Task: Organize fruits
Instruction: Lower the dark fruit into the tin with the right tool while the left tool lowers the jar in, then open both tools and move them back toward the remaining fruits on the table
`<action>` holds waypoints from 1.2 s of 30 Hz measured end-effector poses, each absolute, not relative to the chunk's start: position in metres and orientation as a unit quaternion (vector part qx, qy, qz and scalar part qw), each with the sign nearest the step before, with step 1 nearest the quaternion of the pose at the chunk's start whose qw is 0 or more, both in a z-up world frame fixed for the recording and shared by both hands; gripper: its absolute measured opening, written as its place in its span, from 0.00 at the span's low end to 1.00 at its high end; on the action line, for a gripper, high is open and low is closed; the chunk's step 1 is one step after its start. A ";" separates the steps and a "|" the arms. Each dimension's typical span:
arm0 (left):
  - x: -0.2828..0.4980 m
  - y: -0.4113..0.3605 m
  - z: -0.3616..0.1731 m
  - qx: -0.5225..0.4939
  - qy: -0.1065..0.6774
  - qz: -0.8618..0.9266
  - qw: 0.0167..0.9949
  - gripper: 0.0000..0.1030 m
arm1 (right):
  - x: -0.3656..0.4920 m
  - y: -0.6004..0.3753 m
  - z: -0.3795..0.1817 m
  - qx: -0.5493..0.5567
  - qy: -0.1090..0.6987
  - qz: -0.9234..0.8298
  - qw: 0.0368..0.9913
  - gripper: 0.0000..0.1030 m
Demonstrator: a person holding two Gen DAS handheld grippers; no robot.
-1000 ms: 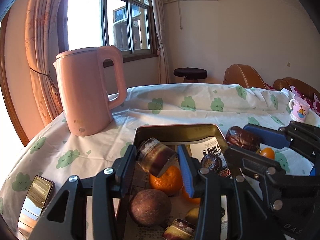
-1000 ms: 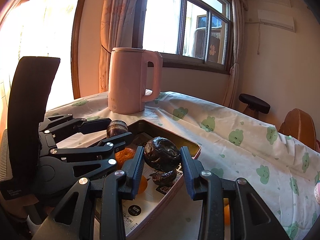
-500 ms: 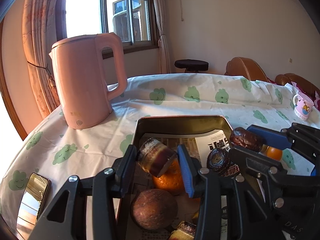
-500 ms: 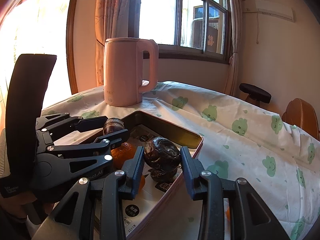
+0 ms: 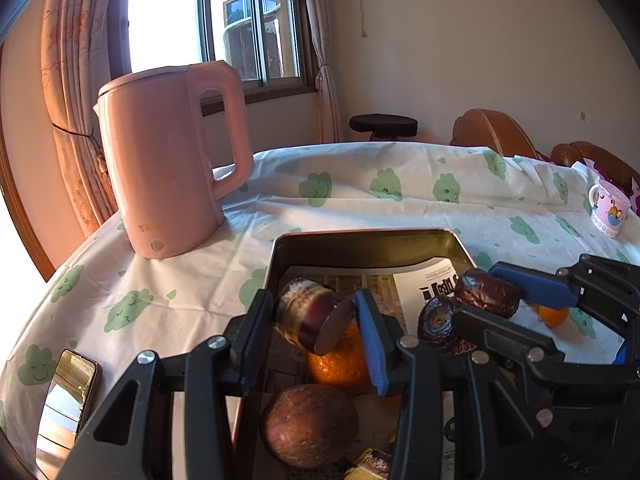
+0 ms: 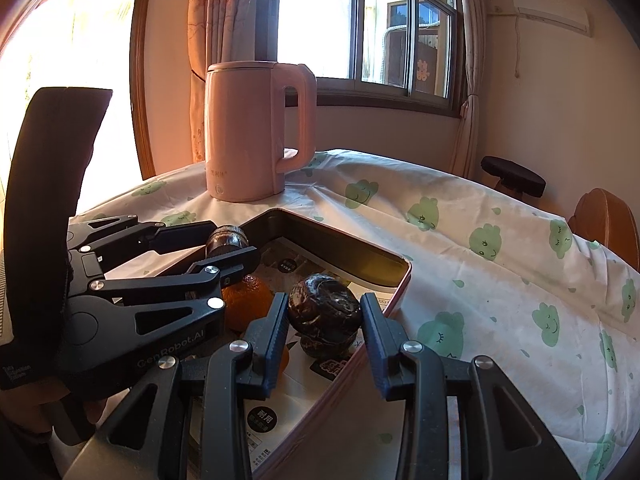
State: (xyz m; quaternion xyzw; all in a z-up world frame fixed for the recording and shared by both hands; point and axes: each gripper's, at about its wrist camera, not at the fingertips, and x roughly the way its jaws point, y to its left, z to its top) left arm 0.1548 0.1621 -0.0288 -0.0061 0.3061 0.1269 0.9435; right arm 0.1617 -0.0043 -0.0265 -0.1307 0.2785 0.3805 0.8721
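Note:
My left gripper (image 5: pixel 314 306) is shut on a short dark purple cane piece (image 5: pixel 304 320) with a cut end, held above the metal tray (image 5: pixel 360 236). My right gripper (image 6: pixel 324 314) is shut on a dark wrinkled passion fruit (image 6: pixel 320 300) over the tray's right rim (image 6: pixel 400 276). Each gripper shows in the other view: the right gripper (image 5: pixel 500 304) with its passion fruit (image 5: pixel 486 292), the left gripper (image 6: pixel 208 250) with its cane piece (image 6: pixel 226 240). In the paper-lined tray lie an orange (image 5: pixel 340 364), a brown round fruit (image 5: pixel 308 424) and another dark passion fruit (image 5: pixel 438 326).
A pink kettle (image 5: pixel 168 160) stands on the patterned tablecloth behind the tray's left corner. A phone (image 5: pixel 66 396) lies near the table's left edge. A small orange (image 5: pixel 554 316) rests on the cloth right of the tray, and a mug (image 5: pixel 610 214) stands far right.
Both grips are unchanged. The right gripper has tipped slightly downward over the tray; the left has barely moved.

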 end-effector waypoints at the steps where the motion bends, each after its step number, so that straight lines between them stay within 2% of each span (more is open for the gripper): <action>1: 0.155 0.162 -0.029 -0.005 0.306 0.128 0.943 0.44 | 0.162 -0.004 -0.027 -0.131 0.280 0.380 0.872 0.37; 15: 0.159 0.160 -0.030 0.007 0.322 0.132 0.937 0.44 | 0.168 0.002 -0.035 -0.137 0.300 0.385 0.862 0.38; 20: 0.159 0.162 -0.029 0.000 0.323 0.130 0.937 0.45 | 0.171 0.000 -0.034 -0.132 0.297 0.381 0.866 0.47; 23: 0.157 0.163 -0.027 0.001 0.320 0.136 0.937 0.56 | 0.172 -0.004 -0.034 -0.126 0.300 0.378 0.867 0.51; 25: 0.154 0.163 -0.025 -0.006 0.314 0.140 0.939 0.72 | 0.172 -0.008 -0.032 -0.120 0.302 0.376 0.868 0.54; 27: 0.148 0.161 -0.020 -0.013 0.306 0.130 0.943 0.76 | 0.171 -0.014 -0.027 -0.115 0.298 0.374 0.871 0.57; 33: 0.140 0.142 -0.005 -0.005 0.282 0.119 0.952 0.78 | 0.171 -0.065 -0.001 -0.124 0.268 0.332 0.896 0.67; 36: 0.138 0.133 0.000 -0.013 0.268 0.114 0.957 0.84 | 0.187 -0.106 0.006 -0.107 0.275 0.289 0.911 0.71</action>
